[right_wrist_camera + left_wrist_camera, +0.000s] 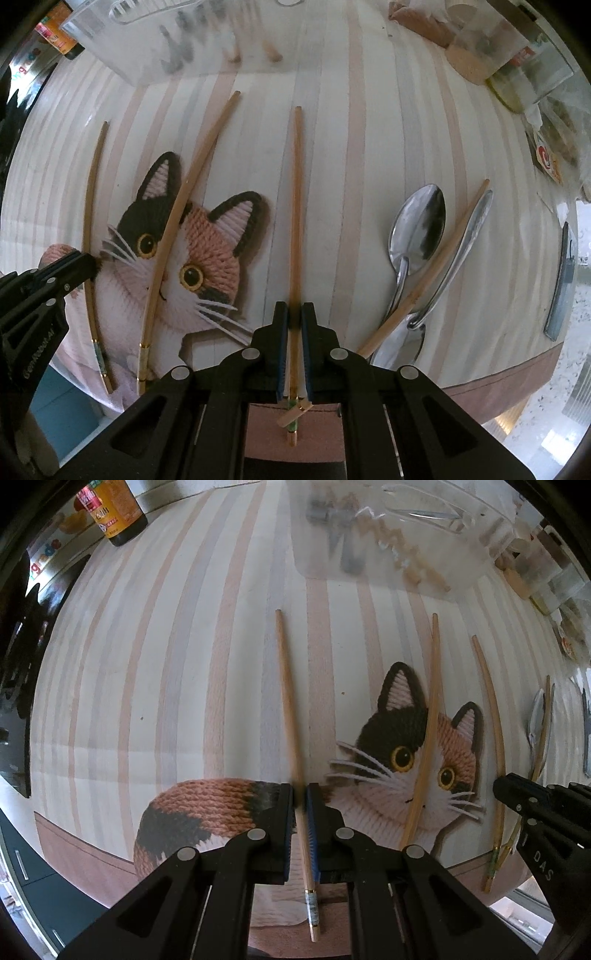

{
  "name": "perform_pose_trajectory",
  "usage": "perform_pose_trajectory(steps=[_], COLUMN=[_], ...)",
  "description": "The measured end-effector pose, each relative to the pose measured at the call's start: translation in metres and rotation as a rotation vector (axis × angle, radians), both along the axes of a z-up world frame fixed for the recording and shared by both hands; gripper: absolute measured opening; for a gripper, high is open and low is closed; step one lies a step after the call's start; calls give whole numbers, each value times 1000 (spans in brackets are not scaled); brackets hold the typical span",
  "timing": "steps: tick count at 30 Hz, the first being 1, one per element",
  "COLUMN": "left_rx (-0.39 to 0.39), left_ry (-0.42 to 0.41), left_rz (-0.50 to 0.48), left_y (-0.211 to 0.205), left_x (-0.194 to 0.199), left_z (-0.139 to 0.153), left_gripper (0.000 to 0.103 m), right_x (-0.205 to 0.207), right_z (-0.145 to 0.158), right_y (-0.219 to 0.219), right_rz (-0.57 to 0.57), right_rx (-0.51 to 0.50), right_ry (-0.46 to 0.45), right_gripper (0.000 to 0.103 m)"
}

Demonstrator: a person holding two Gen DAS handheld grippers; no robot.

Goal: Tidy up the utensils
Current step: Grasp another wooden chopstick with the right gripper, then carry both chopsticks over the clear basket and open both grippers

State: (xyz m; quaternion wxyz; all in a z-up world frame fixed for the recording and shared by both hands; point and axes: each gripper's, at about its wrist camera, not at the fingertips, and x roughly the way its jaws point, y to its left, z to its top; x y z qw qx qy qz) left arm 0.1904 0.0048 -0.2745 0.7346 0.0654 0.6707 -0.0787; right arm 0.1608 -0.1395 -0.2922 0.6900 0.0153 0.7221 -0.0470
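Each tool pinches one chopstick.
Left tool (300, 794) is clamped on a chopstick (286, 686); right tool (294, 314), jaws easing apart, holds another chopstick (296, 192), both pointing straight ahead toward the clear bin (155, 70).

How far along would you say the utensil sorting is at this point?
Done: the translucent tray already holds some utensils, blurred through its wall. In hand: the left gripper is shut on a chopstick, the right gripper on a second chopstick. Left: a third chopstick across the cat print, plus two spoons and a fourth chopstick lying together.
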Motion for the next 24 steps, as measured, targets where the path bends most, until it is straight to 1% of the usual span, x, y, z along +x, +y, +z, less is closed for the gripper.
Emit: perform_pose_trajectory(steps=[4,8,14,21,24], left_rx=[12,19,15,3,-4], left_ry=[-8,-43,-90,-161,-198], left_rz=[4,9,22,58,79], left_y=[0,3,10,25,33], left_x=[-2,-4,-4,-8,-8], left_z=[1,15,40,75,96], left_gripper=[4,4,4,4,4], right_x=[-4,-7,-9,-13,-13], right_z=[2,5,22,61,79], right_y=[-2,-7,-12,-15,-17], right_rz=[-15,-46,-56,-51,-49], right_rx=[4,27,62,112,131], right_ry=[-16,-26,-66,-138,-174], right_gripper=[7,7,7,7,7])
